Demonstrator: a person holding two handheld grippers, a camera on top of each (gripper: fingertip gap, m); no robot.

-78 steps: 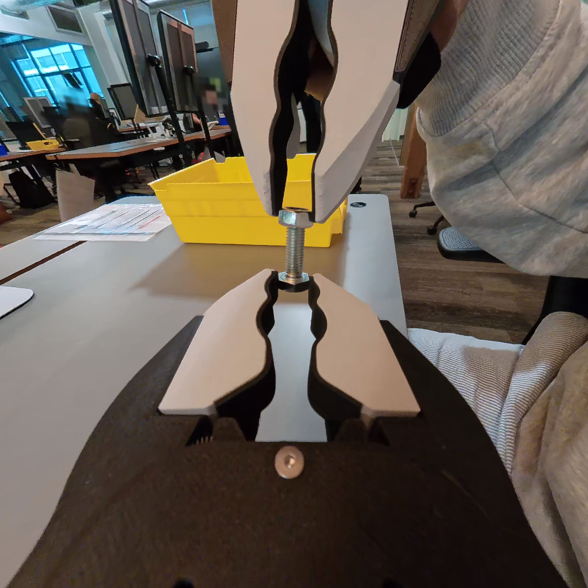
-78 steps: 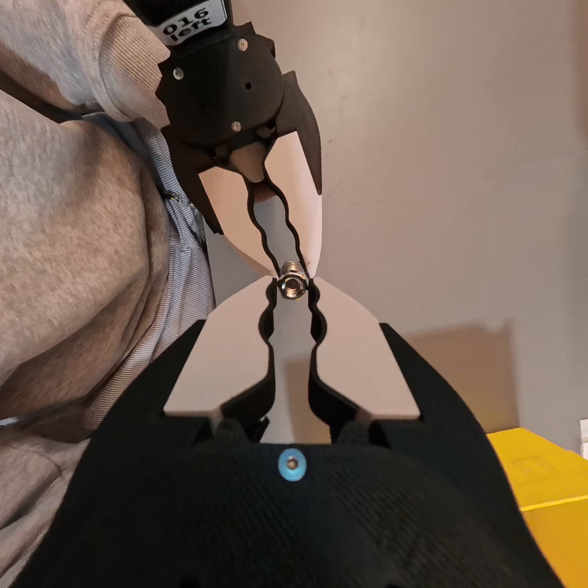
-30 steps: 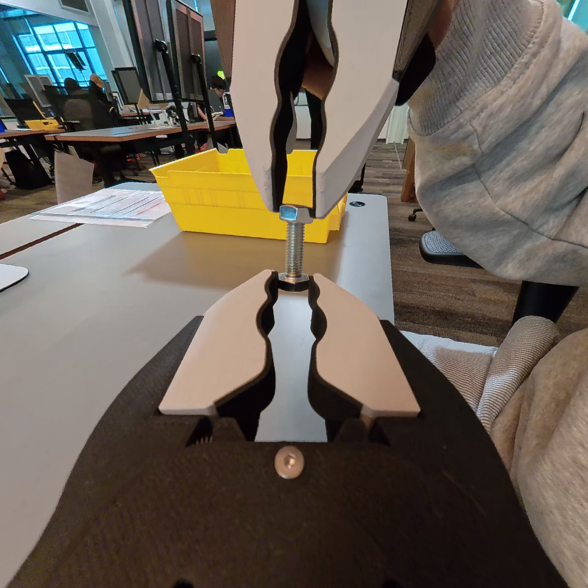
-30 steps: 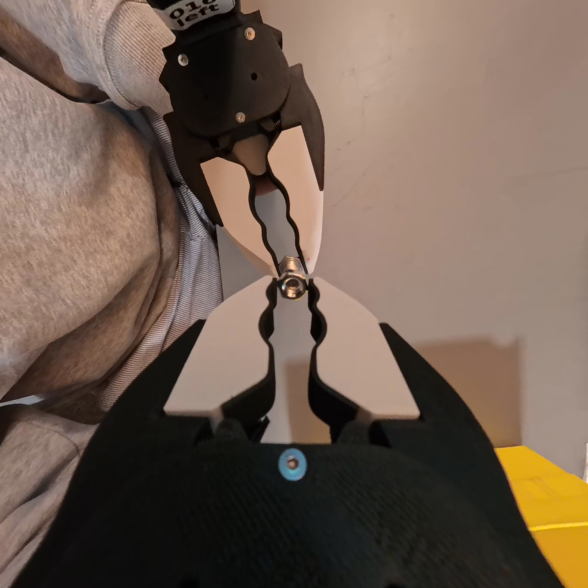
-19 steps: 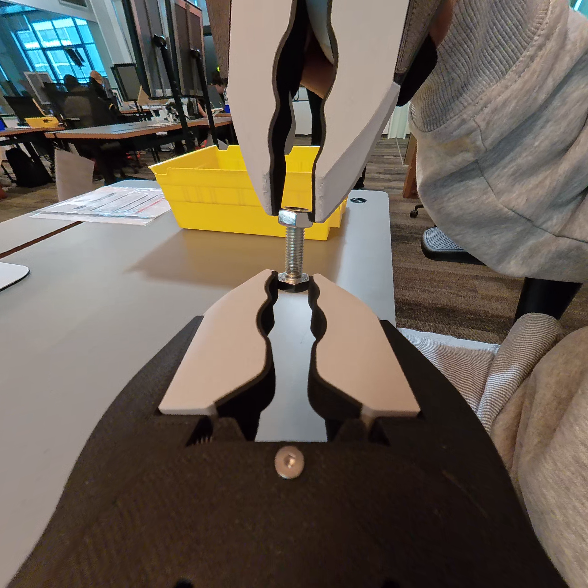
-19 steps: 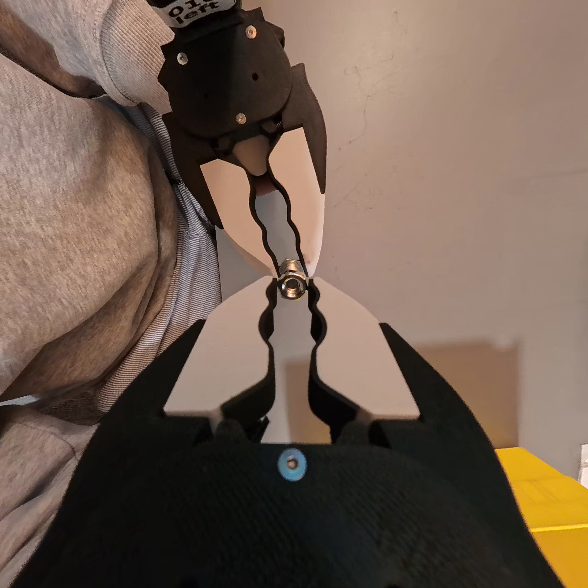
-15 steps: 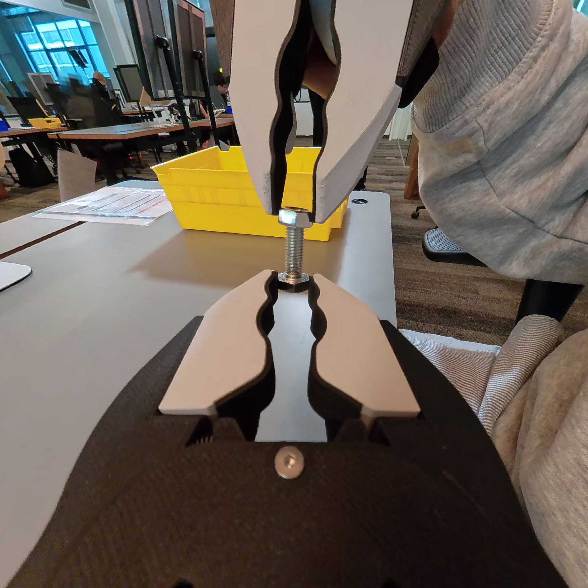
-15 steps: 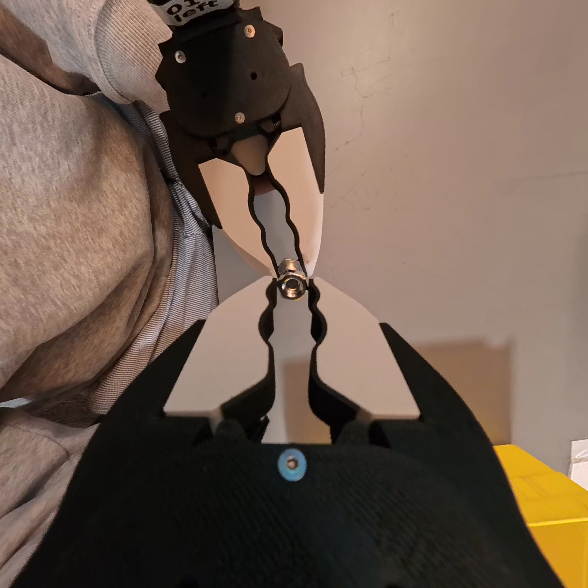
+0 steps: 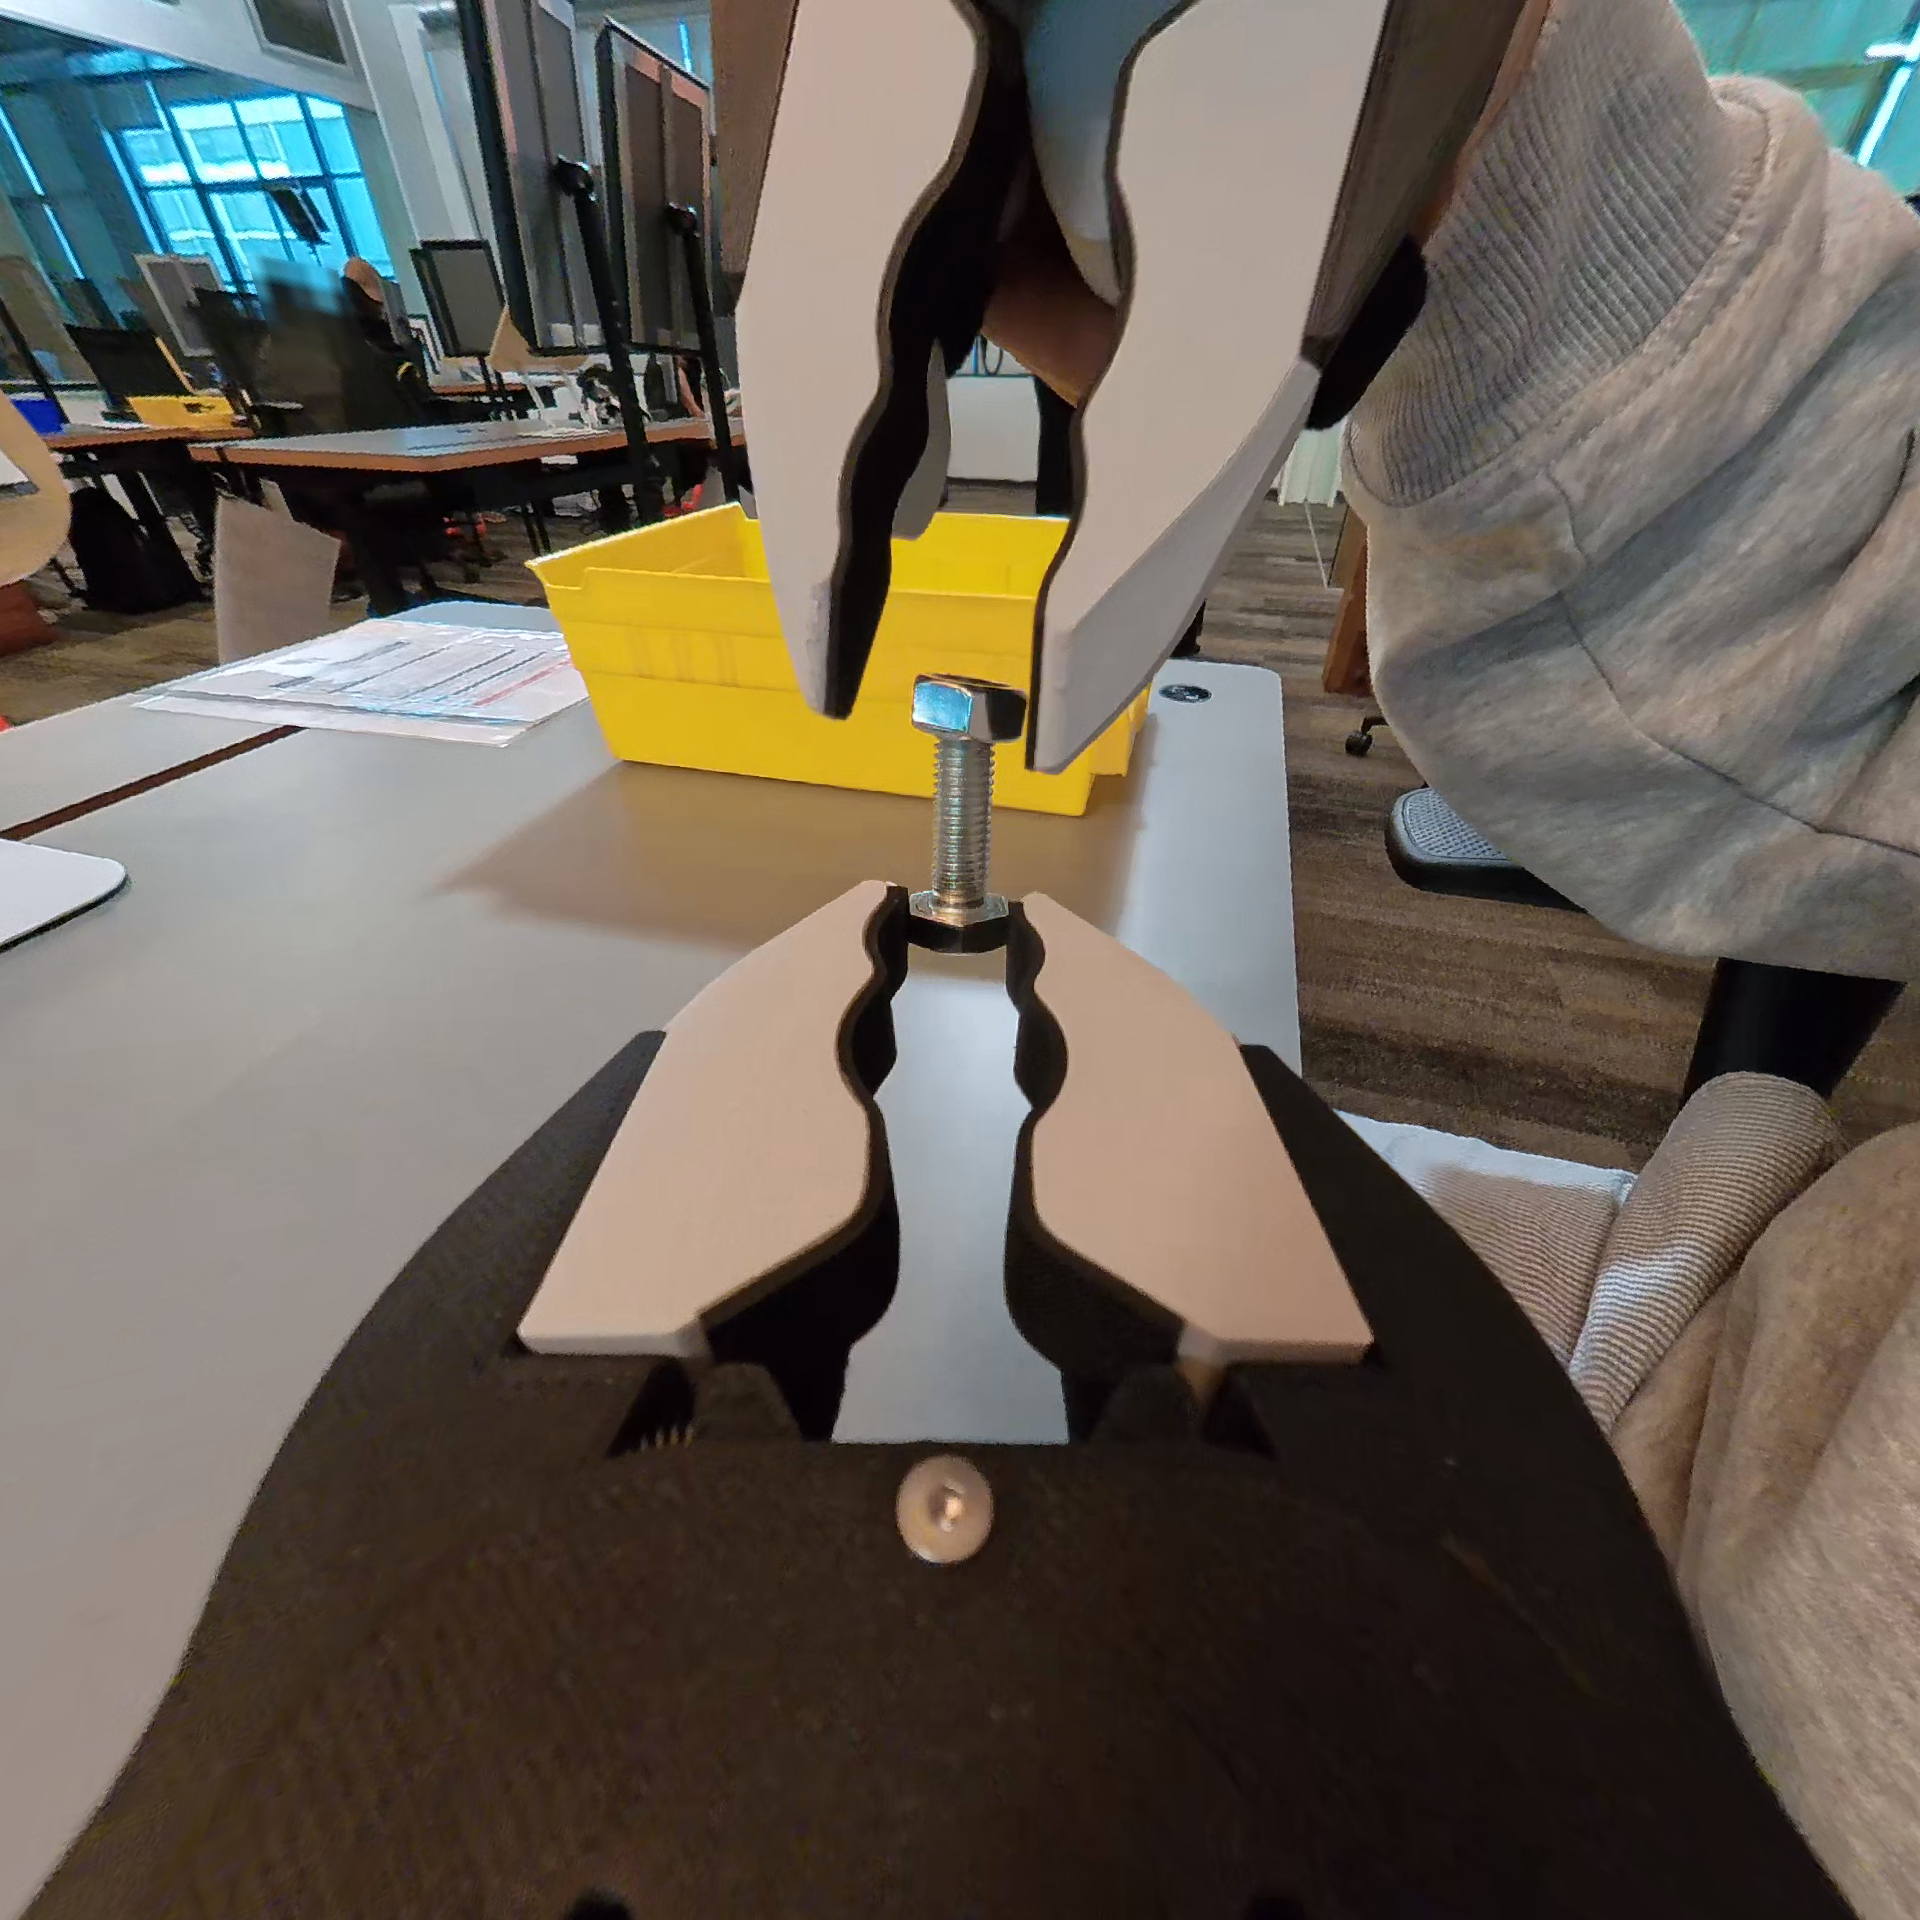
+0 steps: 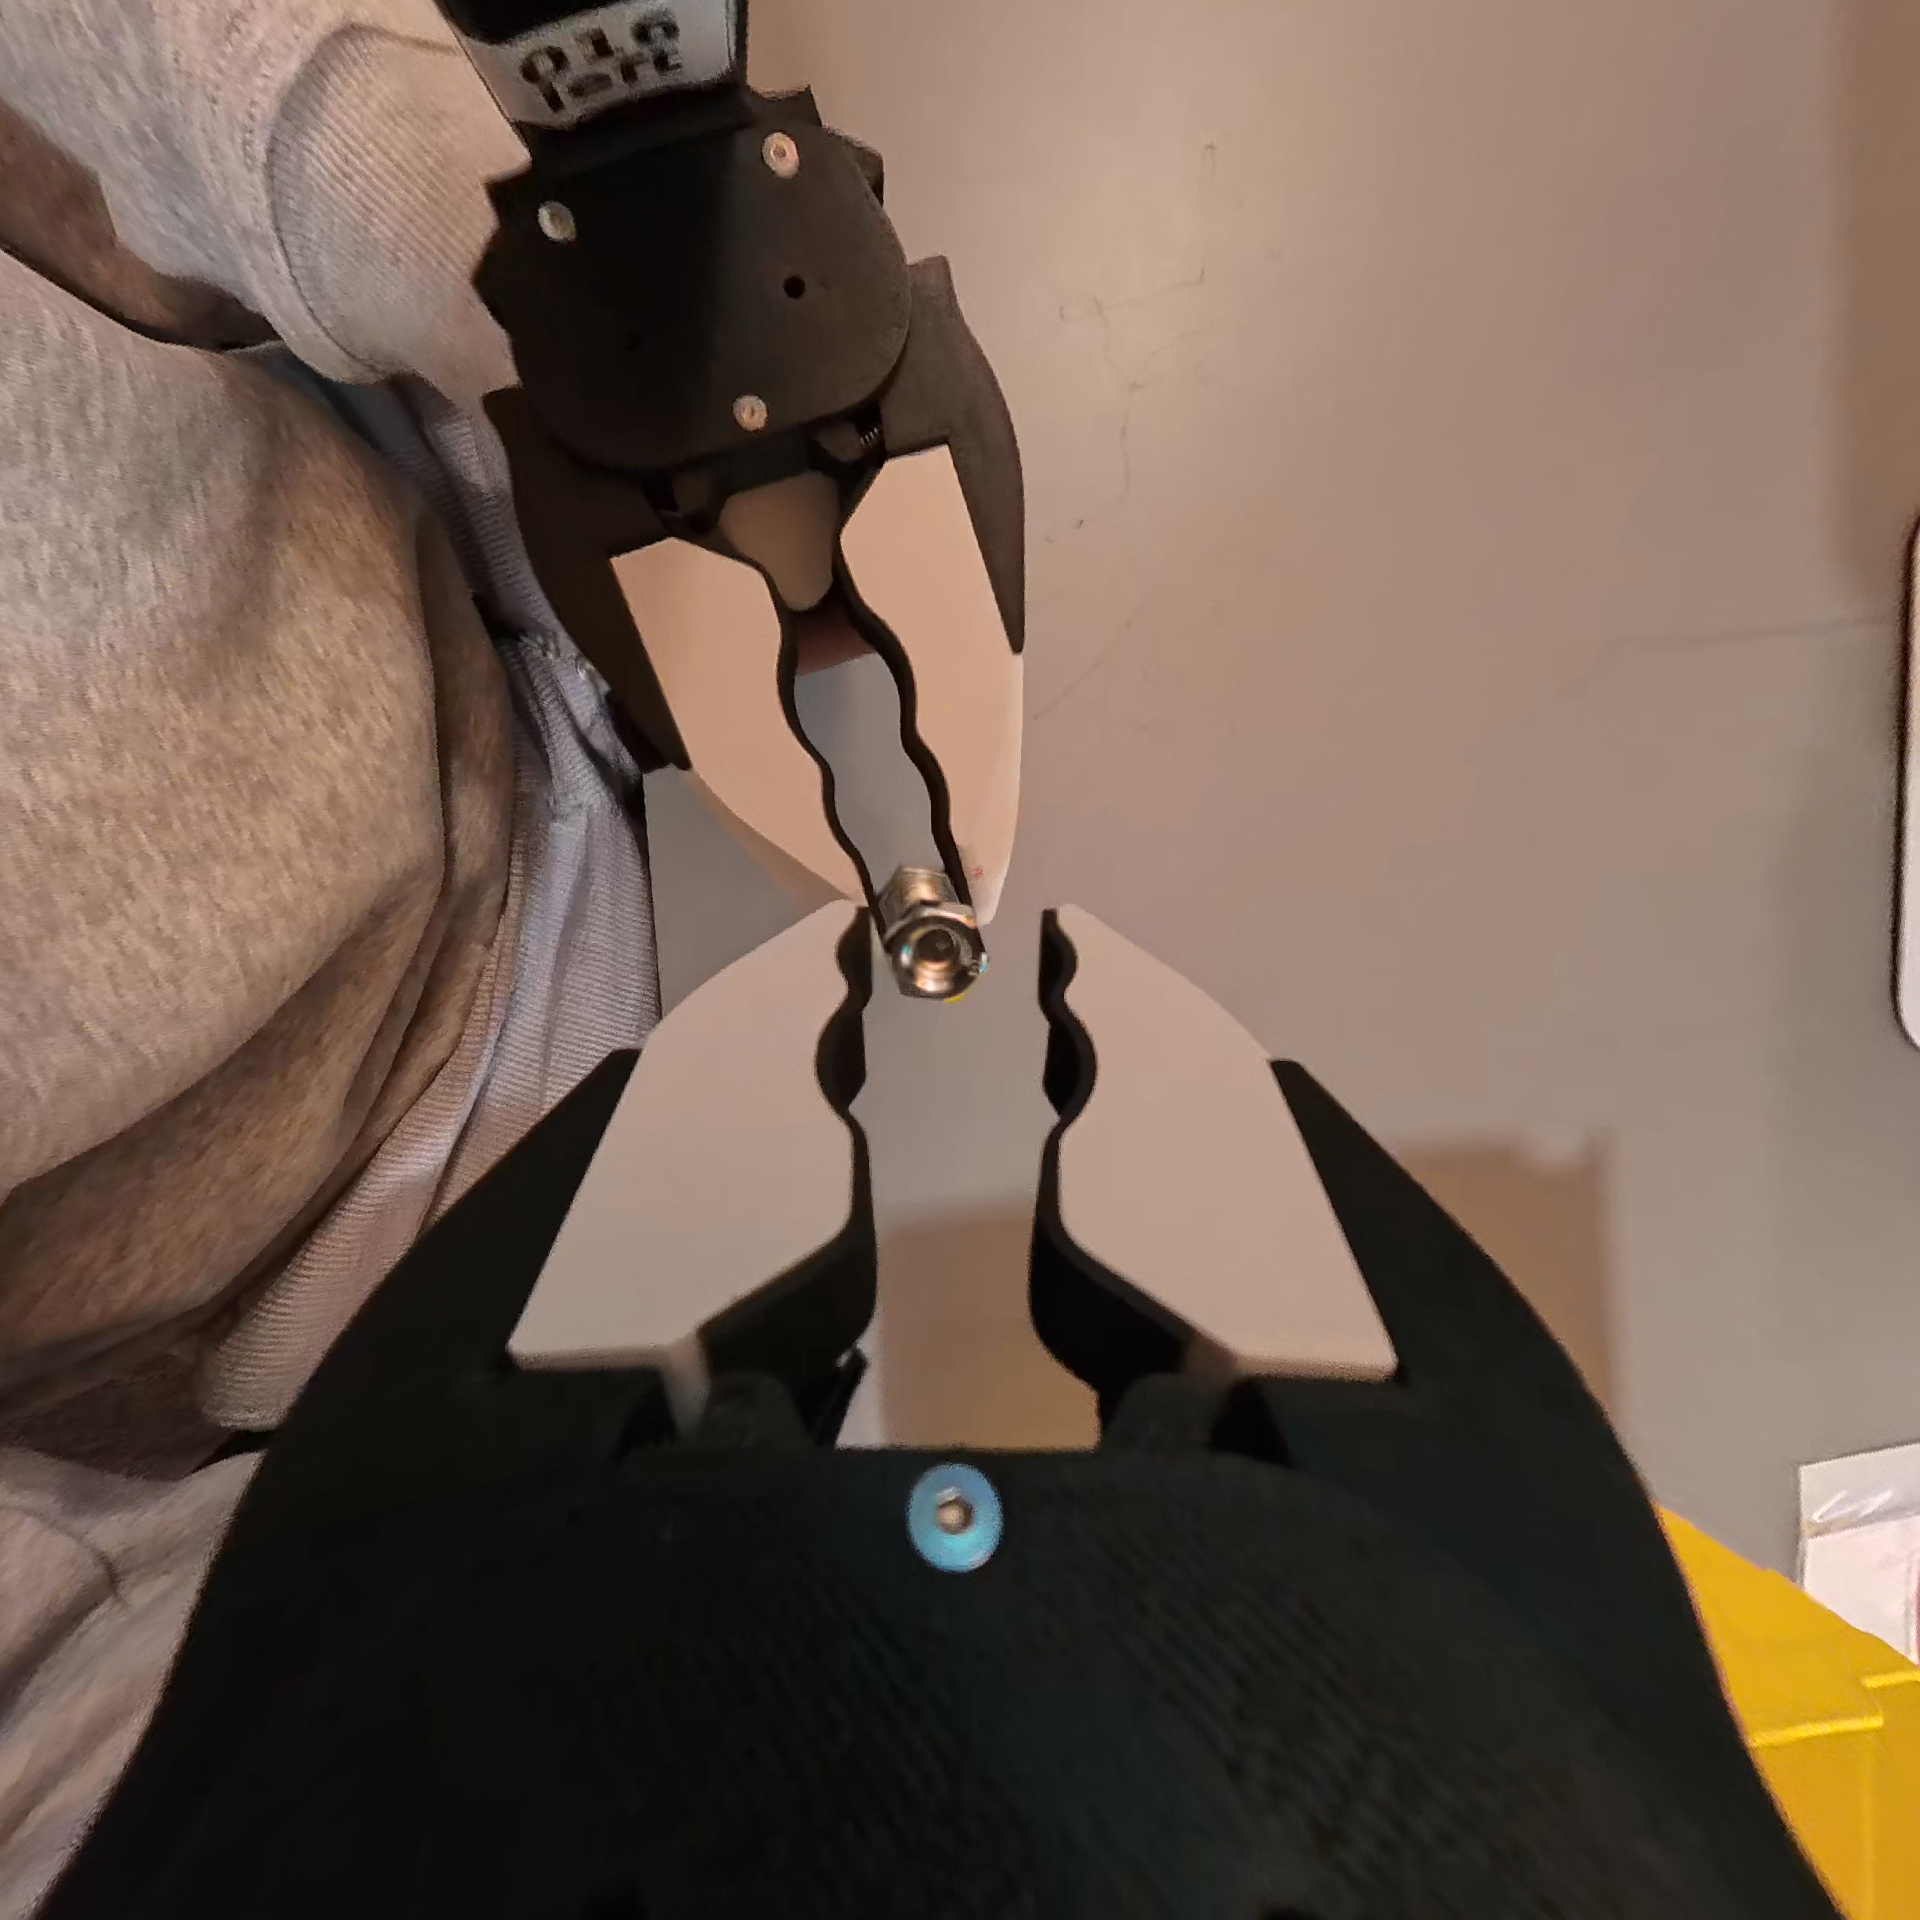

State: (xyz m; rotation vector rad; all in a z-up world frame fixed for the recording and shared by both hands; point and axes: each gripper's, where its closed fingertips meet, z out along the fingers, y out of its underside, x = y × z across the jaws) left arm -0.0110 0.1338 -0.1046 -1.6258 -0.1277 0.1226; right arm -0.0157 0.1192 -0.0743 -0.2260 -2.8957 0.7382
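Observation:
A silver hex bolt (image 9: 963,810) stands upright, threaded into a nut (image 9: 956,914). My left gripper (image 9: 956,925) is shut on that nut at its fingertips and holds it above the grey table (image 9: 312,987). My right gripper (image 9: 935,727) comes down from above. Its jaws stand open on either side of the bolt head (image 9: 968,707), close to it but not clamping it. In the right wrist view my right gripper (image 10: 951,935) is open around the bolt head (image 10: 935,951), and the left gripper (image 10: 925,896) points toward it, shut on the nut.
A yellow bin (image 9: 707,644) stands on the table behind the bolt, with papers in a clear sleeve (image 9: 384,665) to its left. A white flat object (image 9: 42,894) lies at the left edge. A person's grey sleeve (image 9: 1662,520) fills the right side. Desks and monitors stand farther back. My left and right fingertips are right by each other.
My right gripper has opened and let go of the bolt head it was shut on. The left gripper still holds the nut with the bolt in it.

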